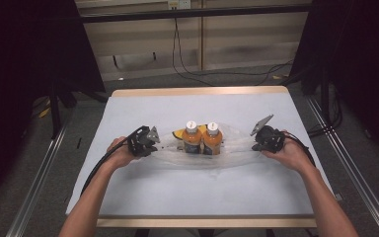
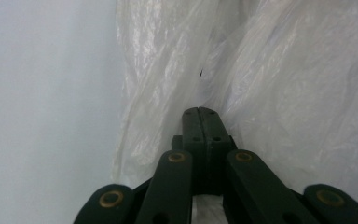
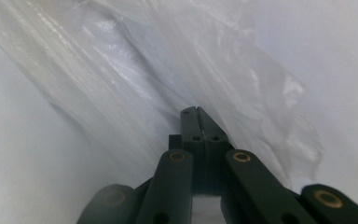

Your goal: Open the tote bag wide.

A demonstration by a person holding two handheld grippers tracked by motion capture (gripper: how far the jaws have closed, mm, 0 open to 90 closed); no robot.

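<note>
Both hands sit low at the table's (image 1: 128, 197) near edge, left tool (image 1: 154, 143) and right tool (image 1: 254, 144) each clamped on an end of the clear plastic bag (image 1: 237, 148). Bag's long axis runs 9-to-3 between them, two orange bottles (image 1: 202, 140) upright dead center, so neither hand's closer.

I'm working in what looks like a lab: black curtains (image 1: 24, 49) flank the covered worktop (image 1: 143, 106), metal floor rails (image 1: 39, 177), loose cables (image 1: 192, 74) behind it.
</note>
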